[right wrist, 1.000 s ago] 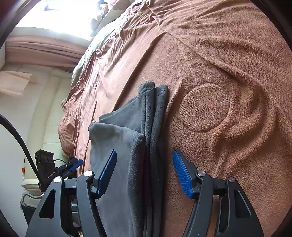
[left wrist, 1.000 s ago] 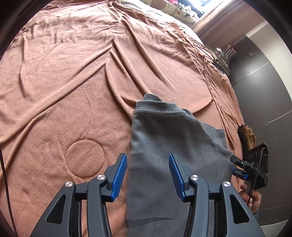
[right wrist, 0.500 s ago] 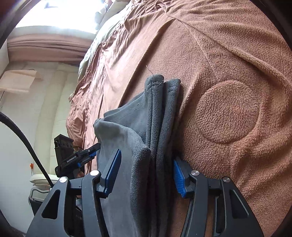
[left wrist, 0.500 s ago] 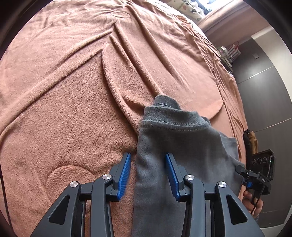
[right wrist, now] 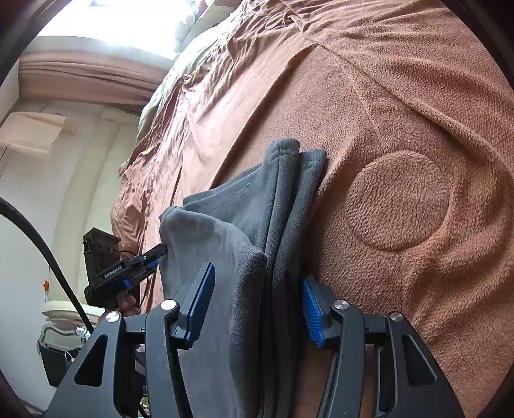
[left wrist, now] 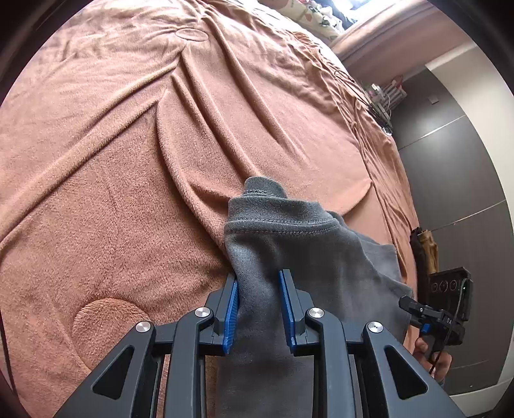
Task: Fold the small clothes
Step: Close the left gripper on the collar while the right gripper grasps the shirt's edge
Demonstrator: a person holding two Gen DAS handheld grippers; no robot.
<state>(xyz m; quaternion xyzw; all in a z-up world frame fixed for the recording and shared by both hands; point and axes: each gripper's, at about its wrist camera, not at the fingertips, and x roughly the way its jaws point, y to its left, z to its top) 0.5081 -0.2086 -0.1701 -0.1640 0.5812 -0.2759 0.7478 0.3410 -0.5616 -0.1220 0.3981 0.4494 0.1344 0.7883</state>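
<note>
A grey fleece garment point(left wrist: 308, 244) lies partly folded on a brown fleece blanket point(left wrist: 112, 160). Its stitched hem points away from me. My left gripper point(left wrist: 258, 289) is closing: both blue pads point(left wrist: 232, 302) press a bunched strip of the garment's left edge. In the right wrist view the same garment point(right wrist: 231, 218) shows as a stack of folded layers. My right gripper point(right wrist: 257, 289) straddles that thick folded edge with its jaws opening. The right pad point(right wrist: 311, 308) touches the cloth, while the left pad stands off it. The left gripper's tips point(right wrist: 159, 252) pinch the far corner.
The blanket point(right wrist: 417, 96) is wrinkled and has embossed round patches point(right wrist: 398, 199). Dark wardrobe doors point(left wrist: 459, 167) stand beyond the bed's right side. Small clutter point(left wrist: 382, 99) sits at the far edge. A bright window point(right wrist: 128, 22) and a white wall lie to the left.
The left gripper came down over the garment's left edge, and its jaws narrowed from wide apart until they pinched the cloth. The right jaws closed in around the folded edge, then eased slightly apart.
</note>
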